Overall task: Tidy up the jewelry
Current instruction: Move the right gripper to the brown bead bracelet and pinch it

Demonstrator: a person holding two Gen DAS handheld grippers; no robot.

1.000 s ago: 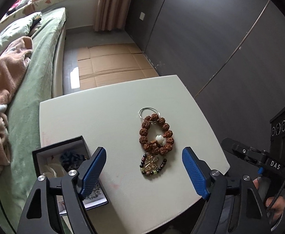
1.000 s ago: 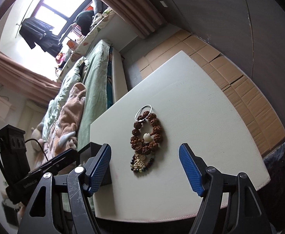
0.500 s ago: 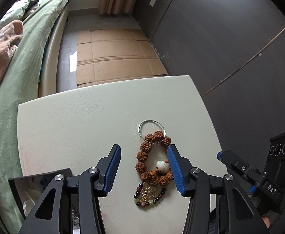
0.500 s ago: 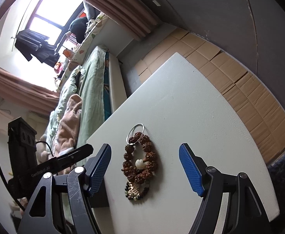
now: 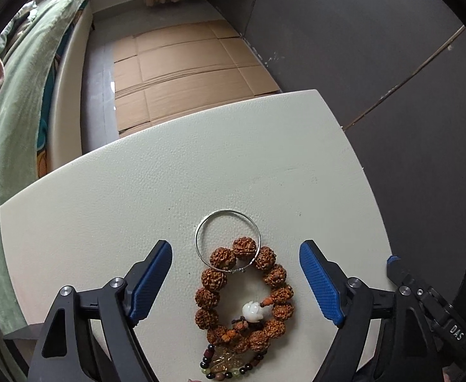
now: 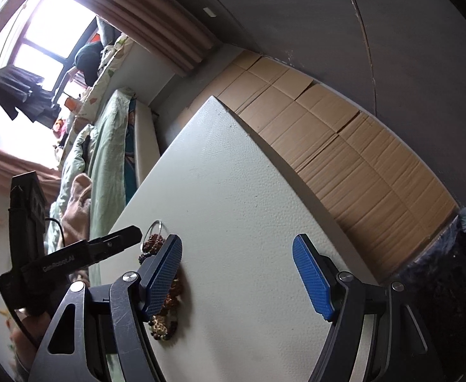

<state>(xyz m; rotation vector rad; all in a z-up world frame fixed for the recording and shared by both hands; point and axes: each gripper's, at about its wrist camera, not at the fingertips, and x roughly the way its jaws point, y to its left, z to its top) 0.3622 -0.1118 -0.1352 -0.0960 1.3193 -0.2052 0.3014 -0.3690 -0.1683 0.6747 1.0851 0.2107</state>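
Note:
A brown rudraksha bead bracelet with a white bead lies on the white table. A thin silver bangle overlaps its far end and a small multicoloured bead bracelet lies at its near end. My left gripper is open, its blue pads on either side of the brown bracelet, just above it. My right gripper is open and empty over bare table, right of the jewelry, which its left finger partly hides.
The left gripper's body shows in the right wrist view, and the right gripper's body in the left wrist view. A bed with green bedding runs along the left. Flattened cardboard covers the floor beyond the table. A dark wall stands on the right.
My left gripper moved forward over the bracelets, narrowed its jaws half a second ago, and has now opened wide again. The jewelry box has left its view. My right gripper shifted right.

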